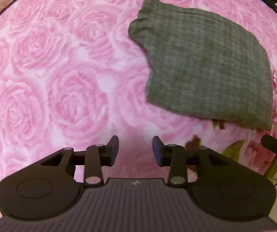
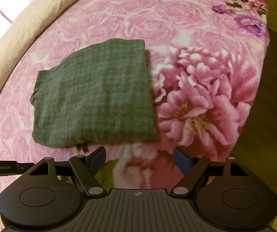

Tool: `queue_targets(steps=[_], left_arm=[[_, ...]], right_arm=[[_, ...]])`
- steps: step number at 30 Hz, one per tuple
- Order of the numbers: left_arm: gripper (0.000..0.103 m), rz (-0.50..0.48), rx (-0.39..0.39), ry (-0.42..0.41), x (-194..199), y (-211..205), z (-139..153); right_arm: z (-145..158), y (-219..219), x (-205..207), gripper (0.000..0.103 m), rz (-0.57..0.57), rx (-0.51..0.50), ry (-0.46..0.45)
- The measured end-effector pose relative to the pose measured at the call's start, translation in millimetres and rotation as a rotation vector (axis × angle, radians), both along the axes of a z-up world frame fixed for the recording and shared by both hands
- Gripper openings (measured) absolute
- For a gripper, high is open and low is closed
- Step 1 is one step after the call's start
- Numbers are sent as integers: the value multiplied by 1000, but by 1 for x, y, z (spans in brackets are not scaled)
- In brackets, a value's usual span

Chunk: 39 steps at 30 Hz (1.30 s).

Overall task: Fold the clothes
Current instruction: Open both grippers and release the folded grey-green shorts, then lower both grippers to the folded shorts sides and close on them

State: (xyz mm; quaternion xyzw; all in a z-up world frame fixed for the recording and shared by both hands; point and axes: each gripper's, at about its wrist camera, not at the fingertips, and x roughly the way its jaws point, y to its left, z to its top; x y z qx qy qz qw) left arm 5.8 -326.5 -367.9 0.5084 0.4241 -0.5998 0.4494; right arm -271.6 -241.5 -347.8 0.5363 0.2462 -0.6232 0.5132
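Grey-green knitted garment (image 2: 92, 94) is seen folded into a compact rectangle on the pink rose-patterned bed blanket (image 1: 61, 77), released by the half-open left gripper (image 1: 135, 150) and wide-open right gripper (image 2: 139, 160), folding apparently finished.

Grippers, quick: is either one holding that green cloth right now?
Left gripper: open, holding nothing.
Right gripper: open wide, holding nothing; the folded green cloth lies free.
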Motion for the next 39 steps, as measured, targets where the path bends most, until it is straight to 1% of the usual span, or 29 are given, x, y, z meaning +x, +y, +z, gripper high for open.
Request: queue_targets(steps=[4,10,13,14,16,20,23,26,31,33,39], left_arm=[[36,-5,1,-19,0,0,-2],[37,-8,9,-24,-2,0,-4],[37,-8,12,-16,-2,0,-4],[37,-5,11,1,-1,-1,-4],[37,6,10,56,2,-4,-2],[37,62,-8,249,19,-17,5],[38,92,-40,366,33,-33,6],[40,129,-63,437,44,-52,-1],[41,221,-20,565,61,-78,-26],[41,246,-2,610,64,-85,-36],[41,264,49,712,62,-94,-60]], right_arm=[[-2,0,3,79,12,21,11],[-5,-1,6,79,35,55,34],[-5,-1,6,79,41,60,34],[-5,-2,5,79,41,60,33],[-4,-1,3,79,42,55,30],[-2,0,-7,79,23,26,7],[1,1,-25,79,-30,-21,-45],[1,1,-49,79,-91,-88,-131],[-15,-11,-88,79,-172,-190,-345],[-28,-20,-99,79,-183,-193,-412],[-49,-51,-109,79,-134,-202,-492]])
